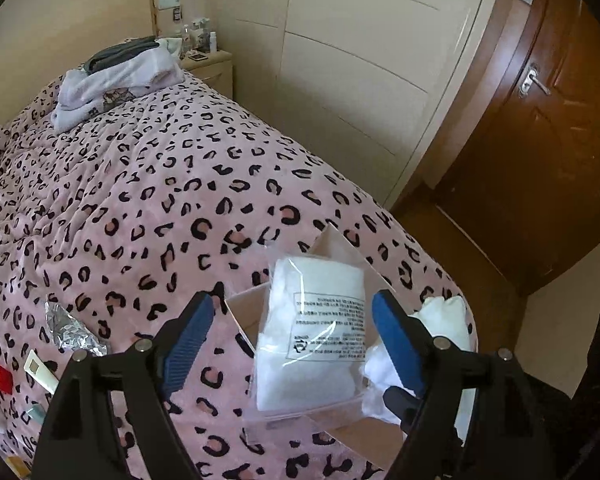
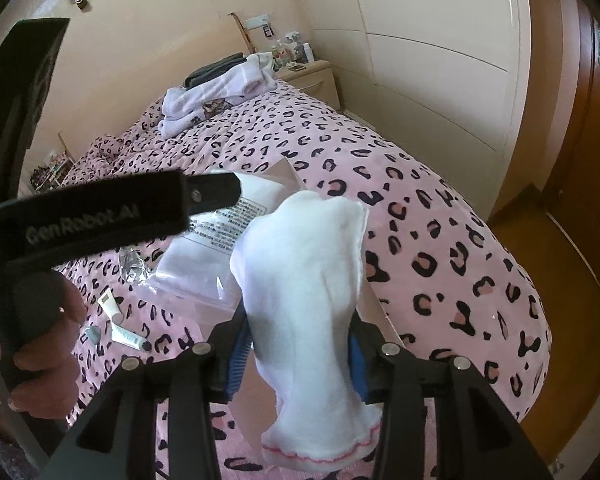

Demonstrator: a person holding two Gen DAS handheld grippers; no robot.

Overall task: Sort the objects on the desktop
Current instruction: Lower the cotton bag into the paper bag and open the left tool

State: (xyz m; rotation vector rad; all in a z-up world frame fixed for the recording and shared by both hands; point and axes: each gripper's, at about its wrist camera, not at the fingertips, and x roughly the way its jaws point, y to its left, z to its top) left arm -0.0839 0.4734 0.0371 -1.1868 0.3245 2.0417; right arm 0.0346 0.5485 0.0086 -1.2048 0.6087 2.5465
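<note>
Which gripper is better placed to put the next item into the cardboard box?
Right. The right gripper is shut on the white sock, held just above the cardboard box. The left gripper is open and holds nothing, with the clear plastic packet between its fingers.

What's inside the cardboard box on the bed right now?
The open cardboard box holds a clear plastic bag with white padding and a printed label, standing tilted. The box floor beneath it is covered. The right gripper holds a white sock above it.

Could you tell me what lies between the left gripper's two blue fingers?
In the left wrist view, a clear bag of white padding stands in the cardboard box, between the open left gripper's fingers.
</note>
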